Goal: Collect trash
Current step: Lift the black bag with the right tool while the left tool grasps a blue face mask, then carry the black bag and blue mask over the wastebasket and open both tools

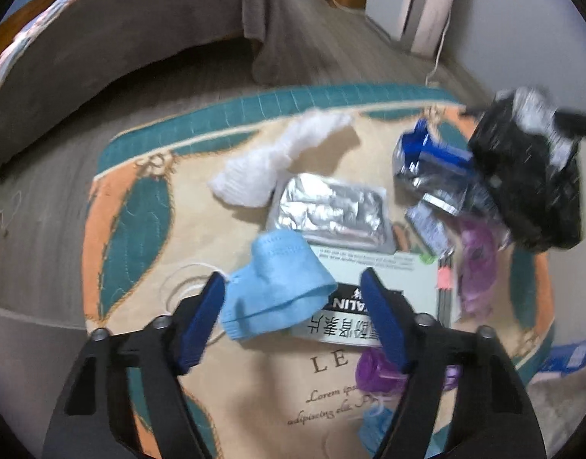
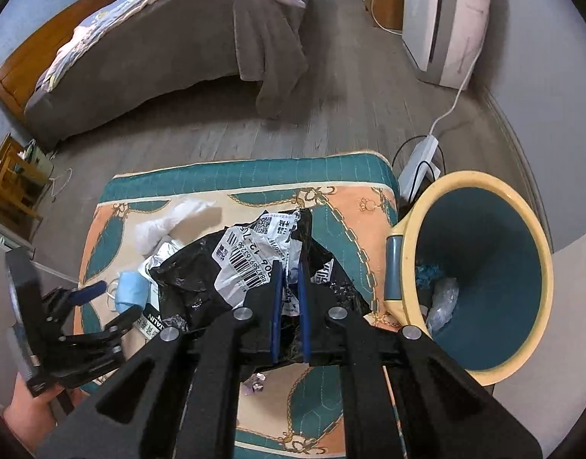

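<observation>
Trash lies on a patterned mat (image 1: pixel 140 206). My left gripper (image 1: pixel 293 287) is open just above a blue face mask (image 1: pixel 277 290) that lies between its fingers, over a white printed packet (image 1: pixel 404 279). A white tissue wad (image 1: pixel 270 168), a silver foil pouch (image 1: pixel 331 210), a blue wrapper (image 1: pixel 430 157) and purple plastic (image 1: pixel 476 264) lie beyond. My right gripper (image 2: pixel 289 267) is shut on a black shipping bag (image 2: pixel 201 279) with a white label, held above the mat; the bag also shows in the left wrist view (image 1: pixel 530 176). The yellow-rimmed teal bin (image 2: pixel 407 252) stands to the right.
A bed with a grey cover (image 2: pixel 170 57) stands beyond the mat on wooden floor. A white appliance (image 2: pixel 442 19) and a power strip with cable (image 2: pixel 423 157) are at the back right. The bin holds some trash (image 2: pixel 438 290). A wooden shelf (image 2: pixel 13 179) is at the left.
</observation>
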